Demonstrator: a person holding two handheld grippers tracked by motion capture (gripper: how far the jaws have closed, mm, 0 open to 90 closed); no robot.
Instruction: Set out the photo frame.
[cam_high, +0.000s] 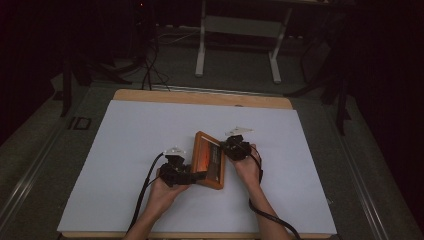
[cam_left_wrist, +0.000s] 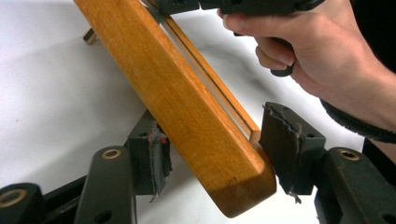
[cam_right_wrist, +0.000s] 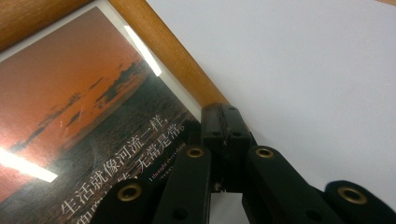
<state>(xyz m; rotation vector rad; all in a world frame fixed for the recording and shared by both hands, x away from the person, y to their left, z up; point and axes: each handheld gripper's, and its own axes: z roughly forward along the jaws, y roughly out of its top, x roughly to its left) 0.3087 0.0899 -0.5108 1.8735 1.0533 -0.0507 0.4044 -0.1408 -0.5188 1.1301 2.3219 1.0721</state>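
A wooden table (cam_high: 150, 95) is carrying a white sheet (cam_high: 135, 150) covering nearly all of it; a wooden picture frame (cam_high: 209, 160) is resting near the sheet's middle

- from the high view we look forward and down on the white table (cam_high: 150, 150) from well above.
- in the left gripper view we sit close behind the jaws, facing the wooden picture frame (cam_left_wrist: 187, 102) edge-on.
- in the right gripper view we look closely across the same frame's front.
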